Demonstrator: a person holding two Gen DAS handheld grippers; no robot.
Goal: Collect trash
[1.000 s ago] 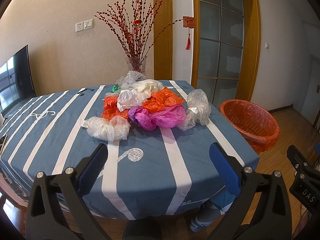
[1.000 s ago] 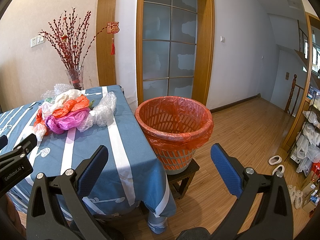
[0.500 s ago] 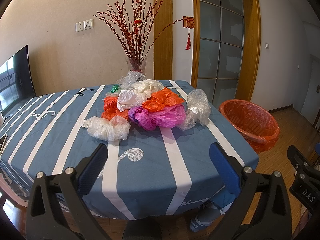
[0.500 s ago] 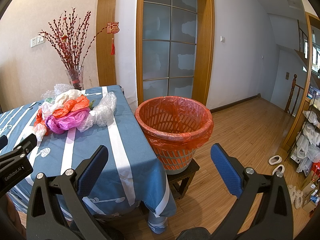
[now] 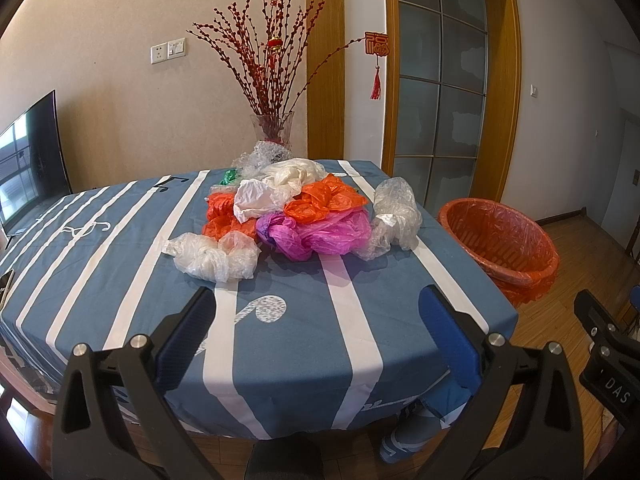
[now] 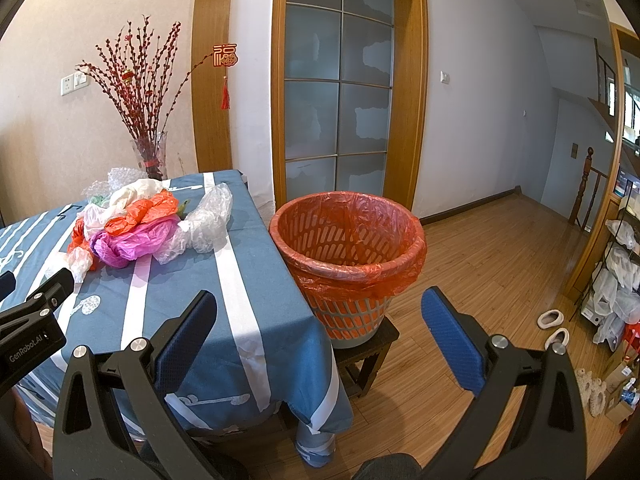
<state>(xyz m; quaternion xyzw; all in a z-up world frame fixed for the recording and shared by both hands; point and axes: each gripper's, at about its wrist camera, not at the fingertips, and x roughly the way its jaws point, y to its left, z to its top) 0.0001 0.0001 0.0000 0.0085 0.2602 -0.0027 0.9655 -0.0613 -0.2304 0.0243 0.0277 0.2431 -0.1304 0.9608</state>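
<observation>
A heap of crumpled plastic bags lies mid-table: a pink bag [image 5: 320, 234], orange bags [image 5: 324, 202], a white bag [image 5: 256, 200], a clear bag [image 5: 214, 254] at the near left and another clear bag [image 5: 394, 218] at the right. The same heap [image 6: 136, 236] shows in the right wrist view. An orange-lined waste basket [image 6: 348, 256] stands on a low stool beside the table's right edge, also seen as the basket [image 5: 500, 240]. My left gripper [image 5: 318, 308] is open, short of the heap. My right gripper [image 6: 320, 310] is open before the basket. Both hold nothing.
The table [image 5: 120, 248] wears a blue cloth with white stripes. A glass vase of red branches [image 5: 272, 132] stands at its far edge. A television [image 5: 28, 172] is at the left. Slippers [image 6: 552, 324] and a stocked shelf [image 6: 620, 280] sit on the wooden floor at right.
</observation>
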